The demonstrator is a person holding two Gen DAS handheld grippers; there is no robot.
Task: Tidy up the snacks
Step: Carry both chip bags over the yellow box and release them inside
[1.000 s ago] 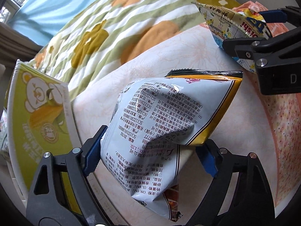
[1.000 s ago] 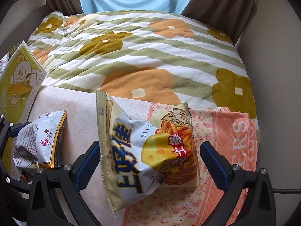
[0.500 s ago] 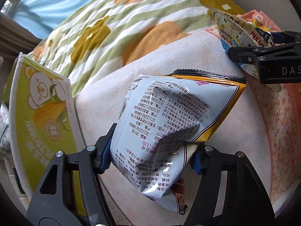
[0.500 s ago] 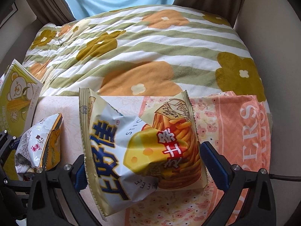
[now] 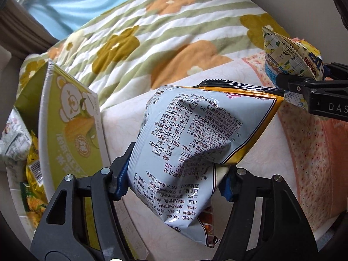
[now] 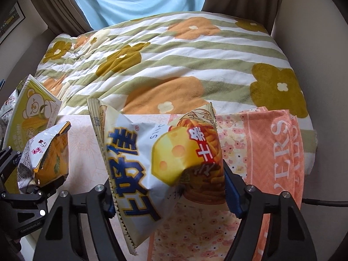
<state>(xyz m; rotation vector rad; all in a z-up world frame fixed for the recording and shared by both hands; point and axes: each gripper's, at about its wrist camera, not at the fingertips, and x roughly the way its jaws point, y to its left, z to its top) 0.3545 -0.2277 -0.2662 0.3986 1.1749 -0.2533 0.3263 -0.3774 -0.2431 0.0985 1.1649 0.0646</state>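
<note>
The left gripper (image 5: 174,179) is squeezing a grey-white and yellow snack bag (image 5: 195,139), its blue pads (image 5: 121,178) pressing into the bag's lower sides so that the foil is creasing between them. The jaws have just been closing and are now standing fairly narrow, clamped on the bag. The bag's crimped black top edge is pointing away toward the flowered blanket (image 5: 152,34), and its bottom corner is hanging below the jaws.

Left of that bag, the green bear-printed carton (image 5: 71,130) is standing with its flap up. Inside it more snack packets (image 5: 32,169) are lying, filling the near part of the opening. A strip of pale cloth (image 5: 121,126) is lying bare between the carton's wall and the held bag.

Right of the carton, beyond the first bag, the right gripper (image 6: 168,192) is closing on a cheese stick bag (image 6: 156,158). Its jaws have just been narrowing, and both pads are touching the bag's sides, denting the right one. The bag's serrated side edge is sticking out below the left finger. Farther from the carton, the peach lettered towel (image 6: 280,152) is lying flat and uncovered out to its right edge.
</note>
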